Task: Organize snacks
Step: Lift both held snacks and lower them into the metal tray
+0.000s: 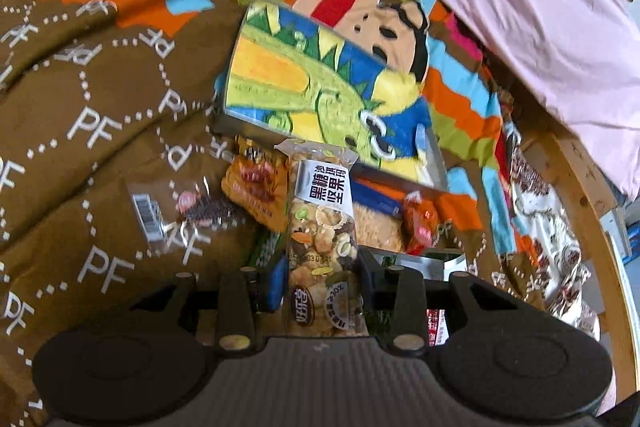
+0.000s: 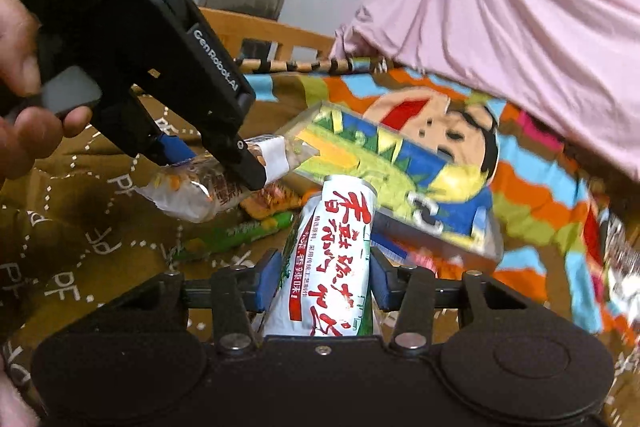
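Left gripper (image 1: 322, 287) clamps the nut bar (image 1: 322, 239), long axis pointing forward at the clear box (image 1: 320, 91) mid-bed; right gripper (image 2: 326, 279) likewise clamps the white packet (image 2: 332, 259), probably equally near.

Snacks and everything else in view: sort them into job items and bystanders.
Job items:
- nut bar packet, shut in the left hand-held gripper
- white red-lettered packet, shut in the right hand-held gripper
- clear box
- orange packet
- green packet

Bystanders:
- patterned quilt
- pink sheet
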